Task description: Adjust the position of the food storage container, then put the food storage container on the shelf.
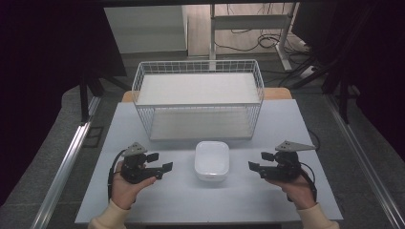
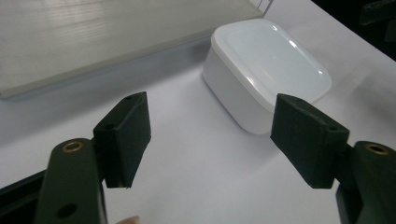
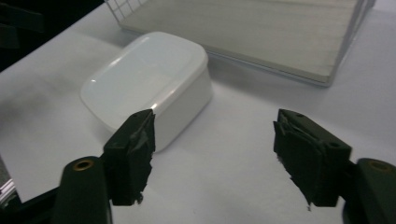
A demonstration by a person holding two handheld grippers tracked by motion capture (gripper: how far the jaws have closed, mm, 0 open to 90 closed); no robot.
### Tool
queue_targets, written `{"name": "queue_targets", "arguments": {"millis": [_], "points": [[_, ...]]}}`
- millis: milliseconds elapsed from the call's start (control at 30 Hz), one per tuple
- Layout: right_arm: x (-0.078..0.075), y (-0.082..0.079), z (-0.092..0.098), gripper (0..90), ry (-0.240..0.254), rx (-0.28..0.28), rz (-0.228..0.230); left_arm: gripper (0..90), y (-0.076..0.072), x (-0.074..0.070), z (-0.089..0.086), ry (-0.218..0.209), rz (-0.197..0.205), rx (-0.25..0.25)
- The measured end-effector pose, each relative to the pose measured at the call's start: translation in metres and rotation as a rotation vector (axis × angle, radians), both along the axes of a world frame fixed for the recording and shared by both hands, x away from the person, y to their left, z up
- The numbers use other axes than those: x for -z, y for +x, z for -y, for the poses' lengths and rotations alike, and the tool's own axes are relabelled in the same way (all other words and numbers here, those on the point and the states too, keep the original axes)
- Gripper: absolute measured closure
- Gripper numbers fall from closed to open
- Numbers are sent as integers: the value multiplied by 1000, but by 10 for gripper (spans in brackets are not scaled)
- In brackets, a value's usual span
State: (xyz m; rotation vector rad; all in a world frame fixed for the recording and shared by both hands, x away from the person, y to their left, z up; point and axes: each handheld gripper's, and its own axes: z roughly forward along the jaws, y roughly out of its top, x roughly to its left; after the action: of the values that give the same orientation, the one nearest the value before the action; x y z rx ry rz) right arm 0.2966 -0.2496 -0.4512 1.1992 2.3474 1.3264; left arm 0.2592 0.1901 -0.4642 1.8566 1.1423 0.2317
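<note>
High view: white lidded container [image 1: 212, 160] sits centre of the pale tabletop [image 1: 191, 200], lid on, between the two grippers and apart from both. Left gripper [image 1: 159, 162] is held to its left, jaws pointing right toward it; right gripper [image 1: 261, 161] is to its right, jaws pointing left. Both are spread wide with nothing between the jaws.

Left gripper view: container [image 2: 266, 70] lies ahead and right of centre, its near corner just beyond the right jaw, not touching. Bare tabletop [image 2: 196, 177] shows between the jaws.

Right gripper view: container [image 3: 149, 86] is ahead and left, its near corner right behind the left jaw tip; can't tell whether they touch. Gap between the jaws is bare tabletop [image 3: 224, 158].

White wire basket [image 1: 198, 98] stands behind the container, close to its far edge with a narrow strip of tabletop between, and holds a pale board [image 1: 198, 88] on its upper level. Open room lies on both sides of the container and in front of it, toward the near tabletop edge. Tabletop side edges are outboard of each hand.
</note>
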Motion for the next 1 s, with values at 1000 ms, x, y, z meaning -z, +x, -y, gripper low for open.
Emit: {"name": "queue_targets", "arguments": {"millis": [1000], "points": [[-12,11,-32,213,93,7,-69,274,35,-15,27,-155,-102,34]]}}
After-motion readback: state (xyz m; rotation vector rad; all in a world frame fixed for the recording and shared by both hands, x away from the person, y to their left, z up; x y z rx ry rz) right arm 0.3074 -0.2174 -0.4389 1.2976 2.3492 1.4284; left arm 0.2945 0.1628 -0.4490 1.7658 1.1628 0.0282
